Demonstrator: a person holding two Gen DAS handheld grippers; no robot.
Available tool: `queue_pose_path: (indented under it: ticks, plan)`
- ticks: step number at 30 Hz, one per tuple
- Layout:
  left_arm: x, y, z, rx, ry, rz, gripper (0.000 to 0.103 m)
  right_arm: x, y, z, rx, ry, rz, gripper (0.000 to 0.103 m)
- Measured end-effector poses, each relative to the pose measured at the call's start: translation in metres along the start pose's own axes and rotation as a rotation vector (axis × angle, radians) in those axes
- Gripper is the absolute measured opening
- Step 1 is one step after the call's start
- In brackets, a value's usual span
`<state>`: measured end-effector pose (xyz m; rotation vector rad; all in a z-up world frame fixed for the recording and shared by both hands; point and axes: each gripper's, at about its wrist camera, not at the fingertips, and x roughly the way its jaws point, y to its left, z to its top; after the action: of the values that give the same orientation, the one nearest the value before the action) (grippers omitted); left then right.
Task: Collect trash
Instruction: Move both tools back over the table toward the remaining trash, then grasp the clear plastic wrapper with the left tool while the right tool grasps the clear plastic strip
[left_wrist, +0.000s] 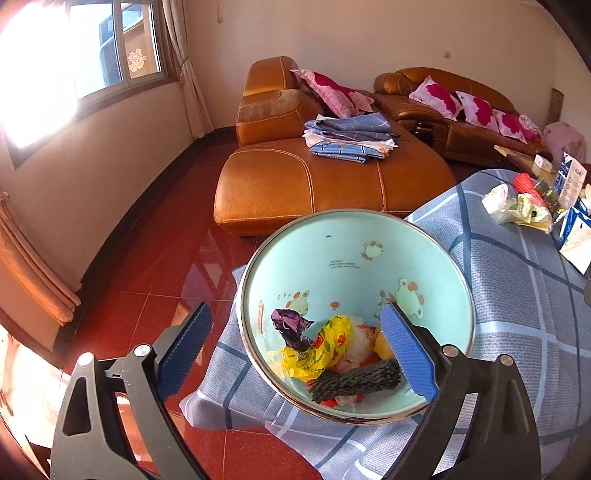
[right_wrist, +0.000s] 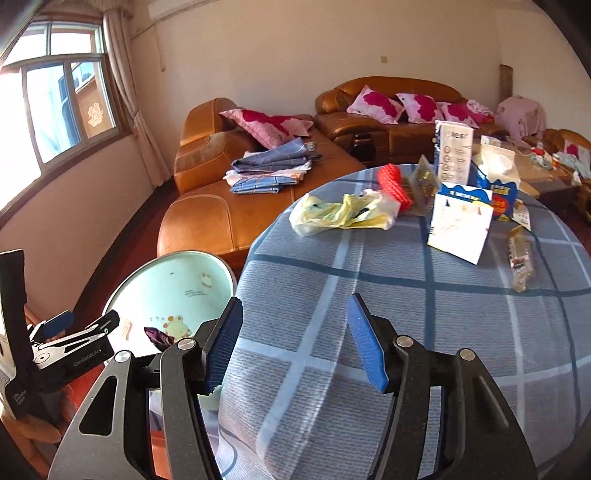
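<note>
Leftmost, the left gripper (left_wrist: 295, 354) hangs over the pale-blue, cartoon-printed bin with a metal rim (left_wrist: 332, 251), its blue-padded jaws spread wide with nothing between them. Inside the bin lie a crumpled purple wrapper (left_wrist: 290, 328), a yellow printed plastic bag (left_wrist: 321, 347) and a dark coiled bundle of cord (left_wrist: 356, 380); the bundle sits directly below the parted jaws, so a drop appears complete. The bin stands beside the round table under a blue-grey checked cloth (right_wrist: 406, 295).

Centre, the right gripper (right_wrist: 295, 343) hovers above bare cloth, jaws part-open and empty. Beyond it rest a pale yellow crumpled plastic bag (right_wrist: 340, 216), a red mesh net (right_wrist: 397, 184), a white paper bag (right_wrist: 460, 229) and, far right, a clear snack wrapper (right_wrist: 521, 262).

Step in hand, as judged: between deposits, the right gripper seeking its next item. That move calls for reaching forward and closing on thin, slack film.

Only the left wrist view shows the bin's full contents; only the right shows the snack wrapper and the left gripper from outside.
</note>
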<state>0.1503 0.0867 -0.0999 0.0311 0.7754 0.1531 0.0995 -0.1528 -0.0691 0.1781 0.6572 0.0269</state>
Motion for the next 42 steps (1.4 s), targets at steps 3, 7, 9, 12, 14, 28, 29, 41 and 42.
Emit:
queue_pose_path:
  ticks: [3,7,9,12,14,28,29,41,42]
  plan:
    - [-0.013,-0.006,0.003,0.004,-0.022,-0.013,0.095,-0.009,-0.016,-0.001,0.031,-0.004,-0.019,0.059]
    - [-0.025,-0.02,0.006,0.016,-0.037,-0.034,0.096,-0.017,-0.037,-0.008,0.062,-0.004,-0.057,0.059]
    - [-0.03,-0.027,0.006,0.028,-0.044,-0.039,0.097,-0.02,-0.05,-0.01,0.085,0.001,-0.07,0.059]
    - [-0.035,-0.04,0.007,0.053,-0.056,-0.044,0.097,-0.026,-0.069,-0.013,0.12,-0.003,-0.096,0.059]
    - [-0.038,-0.049,0.007,0.066,-0.059,-0.05,0.097,-0.032,-0.082,-0.015,0.14,-0.008,-0.114,0.059]
    - [-0.04,-0.128,-0.016,0.179,-0.015,-0.21,0.097,-0.056,-0.181,-0.037,0.287,-0.009,-0.24,0.059]
    - [-0.037,-0.133,-0.017,0.184,-0.01,-0.222,0.097,-0.057,-0.188,-0.037,0.293,-0.009,-0.248,0.059]
    - [0.001,-0.18,0.019,0.221,-0.015,-0.285,0.096,-0.011,-0.24,0.012,0.336,0.03,-0.296,0.059]
    - [0.005,-0.183,0.024,0.214,-0.018,-0.289,0.096,-0.003,-0.243,0.016,0.339,0.04,-0.292,0.059]
